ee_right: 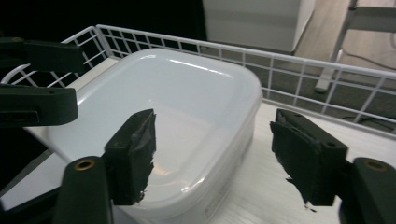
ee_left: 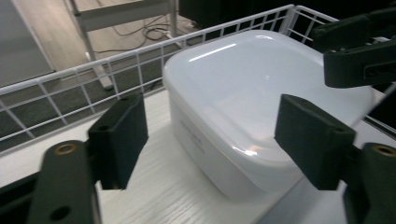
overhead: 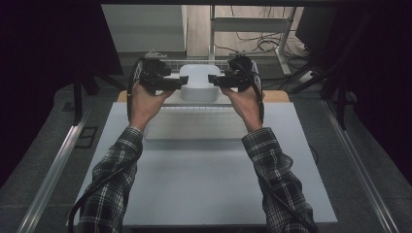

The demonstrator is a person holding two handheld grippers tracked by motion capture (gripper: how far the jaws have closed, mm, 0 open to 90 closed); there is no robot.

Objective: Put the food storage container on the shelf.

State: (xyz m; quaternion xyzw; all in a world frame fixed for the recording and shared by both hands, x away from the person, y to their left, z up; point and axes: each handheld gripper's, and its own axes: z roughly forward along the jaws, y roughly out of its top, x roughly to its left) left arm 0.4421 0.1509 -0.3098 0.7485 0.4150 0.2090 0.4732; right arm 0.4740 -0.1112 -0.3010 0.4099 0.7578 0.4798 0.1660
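Two grippers flank a white lidded container (overhead: 198, 83) inside a wire basket (overhead: 194, 62) at the counter's (overhead: 204, 165) far edge: left gripper (overhead: 183, 82) open, right gripper (overhead: 212, 79) open. Uneven squeezing could let the smooth plastic slip or tilt.

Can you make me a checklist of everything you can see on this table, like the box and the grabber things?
Surface: pale table, white board under the box.
Job's things: white lidded box, lid on, inside a white wire rack.
Clutter: nothing seen.
Grippers: left gripper and right gripper, both open, one at each side of the box.
Cables: black cable along each sleeve; more on the floor beyond.
Surroundings: dark room, metal frame legs, wood floor.
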